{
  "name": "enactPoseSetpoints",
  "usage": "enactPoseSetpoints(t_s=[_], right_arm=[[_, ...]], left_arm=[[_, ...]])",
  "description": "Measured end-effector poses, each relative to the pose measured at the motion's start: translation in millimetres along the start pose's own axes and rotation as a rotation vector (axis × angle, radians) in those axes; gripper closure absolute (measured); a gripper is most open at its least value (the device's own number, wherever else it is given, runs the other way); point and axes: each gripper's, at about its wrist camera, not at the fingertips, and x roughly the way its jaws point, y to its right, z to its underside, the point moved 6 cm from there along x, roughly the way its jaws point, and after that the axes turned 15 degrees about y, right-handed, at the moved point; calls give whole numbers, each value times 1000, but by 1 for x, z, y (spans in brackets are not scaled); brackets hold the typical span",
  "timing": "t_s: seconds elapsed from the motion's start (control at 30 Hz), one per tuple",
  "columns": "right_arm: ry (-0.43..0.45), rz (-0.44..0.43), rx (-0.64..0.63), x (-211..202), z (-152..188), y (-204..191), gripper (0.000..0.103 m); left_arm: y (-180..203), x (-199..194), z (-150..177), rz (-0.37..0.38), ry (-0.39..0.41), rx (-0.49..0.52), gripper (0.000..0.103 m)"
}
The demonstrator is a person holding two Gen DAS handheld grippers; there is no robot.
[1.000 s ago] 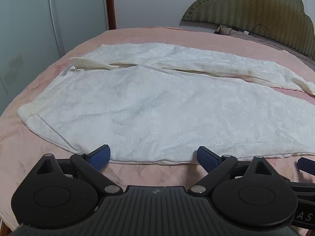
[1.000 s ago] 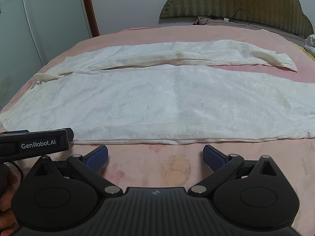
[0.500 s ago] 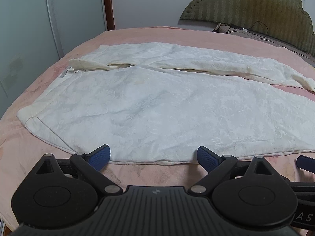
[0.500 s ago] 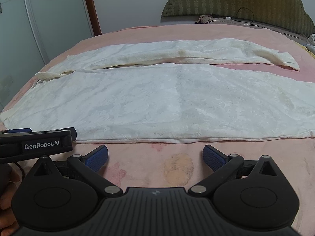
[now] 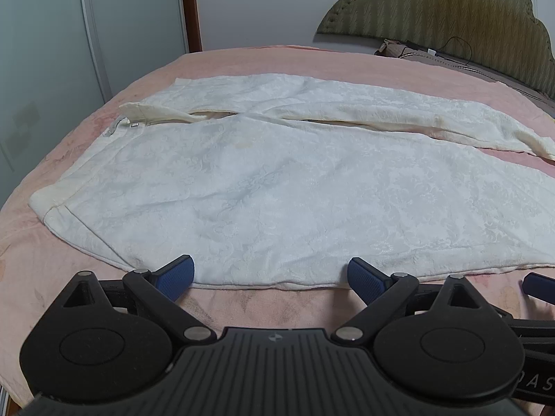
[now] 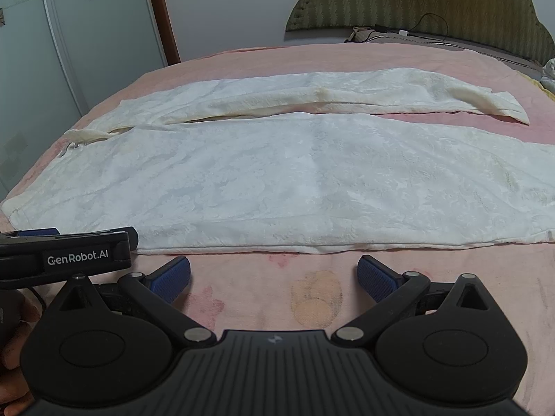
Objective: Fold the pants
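White floral-textured fabric pants [image 5: 295, 180] are lying spread flat across the pink blanket-covered bed [image 5: 263, 301], waistband at the left, legs running right. The left hand-held gripper [image 5: 270, 272] is hovering with fingers spread at the pants' near hem. The right hand-held gripper [image 6: 274, 270] is hovering spread just near of that hem.

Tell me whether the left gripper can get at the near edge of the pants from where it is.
Probably yes: the left gripper is open, the pants hem lies just ahead, and nothing sits between.
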Motion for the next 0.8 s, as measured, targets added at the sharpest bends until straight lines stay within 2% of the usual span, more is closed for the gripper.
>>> enactPoseSetpoints(t_s=[0.53,0.67,0.8], right_arm=[[14,-54,25,-4,-1,-1,0],[53,-98,3,-9,-9,-7,0],[150,-115,-39,-13,-34,-9,0]], left_arm=[[1,1,3,-1,-2,8,6],[0,2,-1,2,2,7,6],[-5,3,-16,2,39,3,6]])
